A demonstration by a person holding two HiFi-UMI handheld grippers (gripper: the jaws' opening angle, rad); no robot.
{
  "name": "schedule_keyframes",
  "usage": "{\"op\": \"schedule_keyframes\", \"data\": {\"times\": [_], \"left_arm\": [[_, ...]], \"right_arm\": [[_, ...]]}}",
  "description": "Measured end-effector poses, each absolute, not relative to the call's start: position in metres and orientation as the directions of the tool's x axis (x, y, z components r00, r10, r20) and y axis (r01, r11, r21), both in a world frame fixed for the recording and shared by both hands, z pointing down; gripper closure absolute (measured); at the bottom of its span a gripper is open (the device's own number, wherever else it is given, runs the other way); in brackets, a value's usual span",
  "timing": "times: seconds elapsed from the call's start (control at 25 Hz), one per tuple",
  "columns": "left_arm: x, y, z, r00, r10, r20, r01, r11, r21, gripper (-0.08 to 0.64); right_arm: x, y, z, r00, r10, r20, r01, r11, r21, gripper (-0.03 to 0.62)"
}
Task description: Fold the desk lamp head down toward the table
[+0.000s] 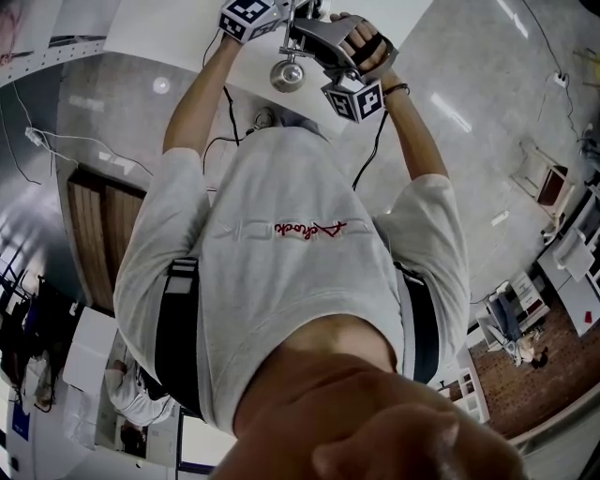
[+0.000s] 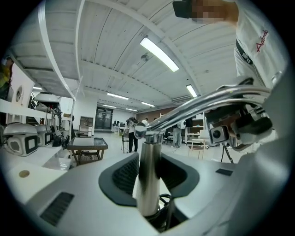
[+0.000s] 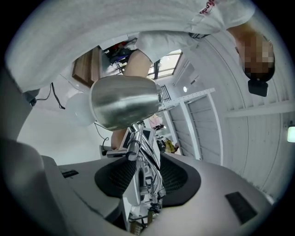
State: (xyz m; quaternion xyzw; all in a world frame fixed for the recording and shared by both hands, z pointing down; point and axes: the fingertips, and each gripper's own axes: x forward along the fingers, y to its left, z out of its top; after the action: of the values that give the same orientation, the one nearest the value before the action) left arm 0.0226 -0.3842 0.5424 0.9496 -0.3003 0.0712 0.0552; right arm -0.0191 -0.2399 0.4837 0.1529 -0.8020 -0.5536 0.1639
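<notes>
A chrome desk lamp stands on the white table [image 1: 178, 33]. In the left gripper view its upright post [image 2: 148, 184] rises between my left gripper's [image 2: 148, 170] dark pads, with a sliver of gap beside it, and the curved arm [image 2: 207, 99] sweeps right. The shiny lamp head [image 3: 122, 101] fills the upper left of the right gripper view. Its thin chrome linkage [image 3: 146, 156] runs between my right gripper's [image 3: 147, 177] pads, apart from them. From the head view both grippers [image 1: 281, 19] [image 1: 309, 42] meet at the lamp head [image 1: 288, 73].
A black cable [image 1: 230, 112] trails over the table toward the person. The person's white shirt [image 1: 291, 244] fills the middle of the head view. A wooden panel [image 1: 98, 225] stands at the left; shelves and people are far off in the room [image 2: 133, 133].
</notes>
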Motion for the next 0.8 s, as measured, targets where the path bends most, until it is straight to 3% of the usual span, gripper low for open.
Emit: {"op": "schedule_keyframes", "data": {"times": [0.4, 0.52, 0.56, 0.6, 0.72, 0.8], "left_arm": [[-0.001, -0.371, 0.558, 0.792, -0.579, 0.195, -0.601, -0.796, 0.078, 0.388], [-0.010, -0.366, 0.564, 0.785, -0.585, 0.204, -0.610, -0.787, 0.089, 0.385], [-0.013, -0.363, 0.564, 0.782, -0.588, 0.207, -0.613, -0.785, 0.085, 0.391], [-0.016, -0.360, 0.564, 0.777, -0.594, 0.210, -0.619, -0.782, 0.078, 0.415], [-0.030, -0.355, 0.564, 0.746, -0.632, 0.209, -0.655, -0.753, 0.059, 0.532], [-0.040, -0.352, 0.564, 0.728, -0.652, 0.210, -0.675, -0.735, 0.059, 0.532]], "right_arm": [[0.012, -0.250, 0.495, -0.834, -0.539, 0.116, -0.081, 0.328, 0.941, 0.450], [0.021, -0.253, 0.494, -0.817, -0.566, 0.109, -0.098, 0.322, 0.942, 0.507], [0.024, -0.253, 0.494, -0.812, -0.573, 0.108, -0.107, 0.328, 0.939, 0.567], [0.026, -0.253, 0.493, -0.808, -0.579, 0.111, -0.116, 0.340, 0.933, 0.584], [0.029, -0.252, 0.495, -0.795, -0.593, 0.128, -0.121, 0.362, 0.924, 0.583], [0.029, -0.250, 0.498, -0.790, -0.598, 0.133, -0.118, 0.361, 0.925, 0.583]]}}
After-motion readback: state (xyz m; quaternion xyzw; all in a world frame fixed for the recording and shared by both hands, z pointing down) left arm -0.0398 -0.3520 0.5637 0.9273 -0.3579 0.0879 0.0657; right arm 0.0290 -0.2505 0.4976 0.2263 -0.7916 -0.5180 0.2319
